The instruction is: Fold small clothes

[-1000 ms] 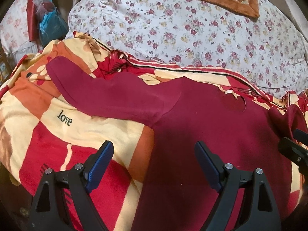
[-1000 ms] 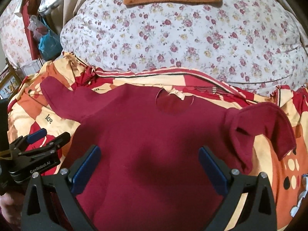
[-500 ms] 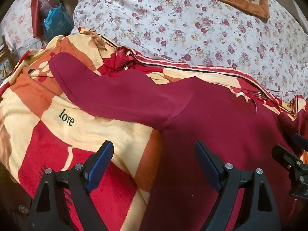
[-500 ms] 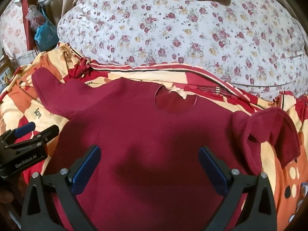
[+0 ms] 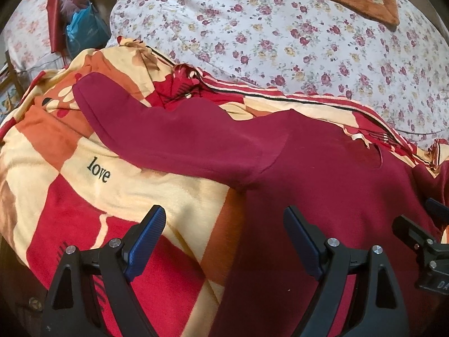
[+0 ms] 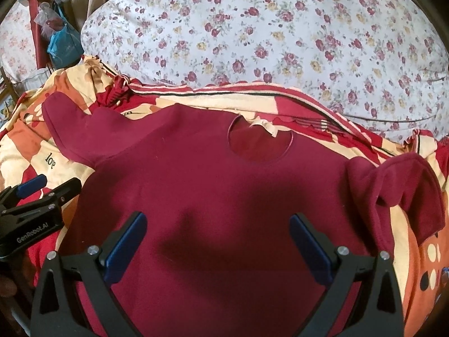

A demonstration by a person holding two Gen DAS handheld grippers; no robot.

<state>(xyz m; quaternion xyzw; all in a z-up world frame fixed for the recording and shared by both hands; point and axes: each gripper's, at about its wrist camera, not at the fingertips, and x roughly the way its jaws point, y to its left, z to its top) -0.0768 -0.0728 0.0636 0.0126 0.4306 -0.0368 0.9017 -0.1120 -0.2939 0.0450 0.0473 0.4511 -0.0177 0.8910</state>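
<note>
My 2 grippers, left gripper and right gripper, hover with jaws spread wide, empty, above the maroon sweater lying flat on the blanket.

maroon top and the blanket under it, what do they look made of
Maroon top: seems a soft matte fleece or brushed knit, going by its fuzzy, sheenless surface and thick rolled sleeve edge. Patterned blanket: looks like plush fleece, with a short nap, blurred print edges and a slight sheen. Exact fibres cannot be told.
</note>
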